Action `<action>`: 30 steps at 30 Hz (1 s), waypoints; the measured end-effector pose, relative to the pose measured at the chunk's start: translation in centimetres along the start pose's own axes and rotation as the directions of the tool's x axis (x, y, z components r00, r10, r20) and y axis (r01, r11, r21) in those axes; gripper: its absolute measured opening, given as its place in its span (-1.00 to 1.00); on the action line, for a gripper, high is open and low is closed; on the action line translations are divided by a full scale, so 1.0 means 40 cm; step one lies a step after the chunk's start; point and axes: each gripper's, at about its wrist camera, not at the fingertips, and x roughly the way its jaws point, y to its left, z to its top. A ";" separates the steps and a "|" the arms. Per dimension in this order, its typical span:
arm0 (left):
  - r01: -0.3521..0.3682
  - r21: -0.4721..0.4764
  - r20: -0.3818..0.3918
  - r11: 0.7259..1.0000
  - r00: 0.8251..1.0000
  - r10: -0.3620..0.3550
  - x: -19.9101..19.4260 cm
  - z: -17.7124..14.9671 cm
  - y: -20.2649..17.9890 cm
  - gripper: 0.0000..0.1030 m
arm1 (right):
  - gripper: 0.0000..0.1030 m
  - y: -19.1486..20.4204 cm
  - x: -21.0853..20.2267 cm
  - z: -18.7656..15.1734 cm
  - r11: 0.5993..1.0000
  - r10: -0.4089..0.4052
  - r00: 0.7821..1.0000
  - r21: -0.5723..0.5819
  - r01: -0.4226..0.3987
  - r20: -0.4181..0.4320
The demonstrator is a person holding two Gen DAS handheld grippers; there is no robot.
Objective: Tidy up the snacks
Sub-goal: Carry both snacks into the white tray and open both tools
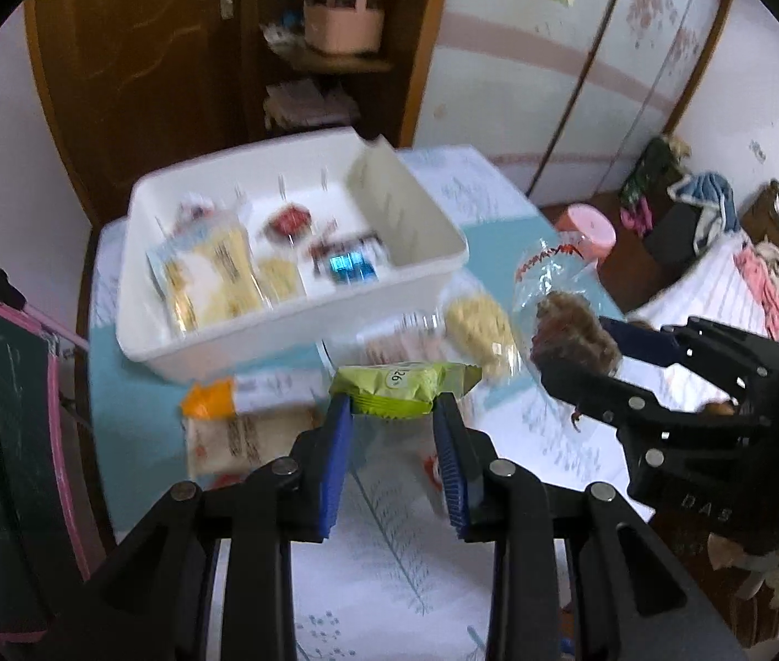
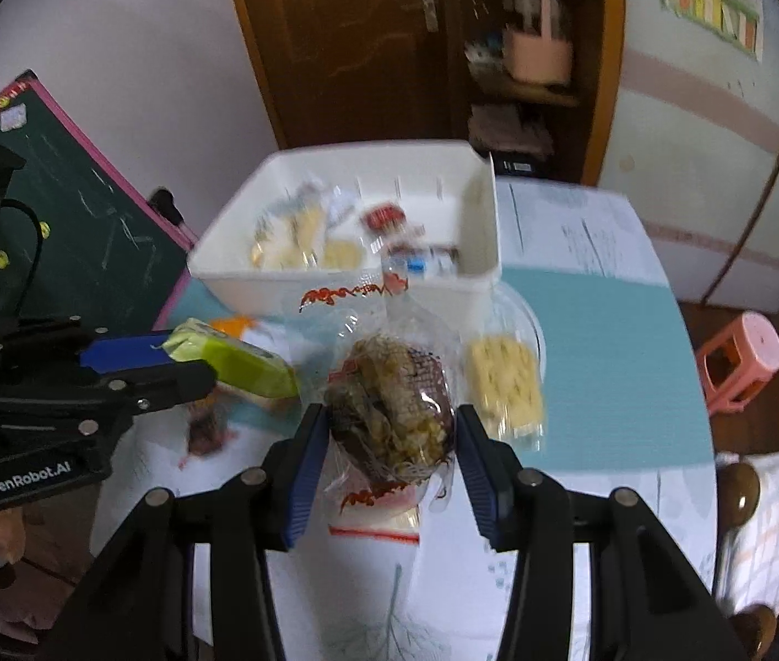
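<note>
Your left gripper point(image 1: 394, 413) has its jaws clamped on a green snack packet point(image 1: 403, 388), and your right gripper point(image 2: 392, 432) pinches a clear-wrapped brown cake point(image 2: 392, 413), both held above the table point(image 2: 610, 330). Beyond them, a pale yellow cracker pack point(image 2: 506, 385) and an orange-ended packet point(image 1: 213, 397) lie just beside the white bin point(image 1: 180, 355), which holds several snacks.

Glossy white plastic bin point(image 1: 422, 275), crinkly clear wrapper point(image 2: 389, 297)
</note>
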 end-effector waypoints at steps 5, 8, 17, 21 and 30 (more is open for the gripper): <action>-0.022 -0.020 0.059 1.000 0.998 0.023 -0.045 0.092 0.021 -0.45 | -0.09 0.011 -0.031 0.097 1.000 0.007 0.998 0.007 -0.008 0.068; -0.037 -0.027 0.088 0.999 0.995 0.039 -0.062 0.153 0.038 -0.45 | -0.09 0.016 -0.041 0.161 1.000 0.010 0.994 0.015 -0.012 0.107; -0.068 -0.068 0.133 0.995 0.988 0.076 -0.045 0.308 0.103 -0.45 | -0.09 0.029 -0.014 0.313 1.000 -0.005 0.987 0.029 0.000 0.159; -0.073 -0.091 0.128 0.993 0.988 0.085 -0.008 0.351 0.136 -0.45 | -0.09 0.020 0.019 0.353 0.999 -0.018 0.987 0.048 0.011 0.158; -0.078 -0.114 0.116 0.990 0.989 0.092 0.080 0.410 0.184 -0.45 | -0.09 -0.010 0.089 0.413 0.993 -0.034 0.988 0.113 0.017 0.150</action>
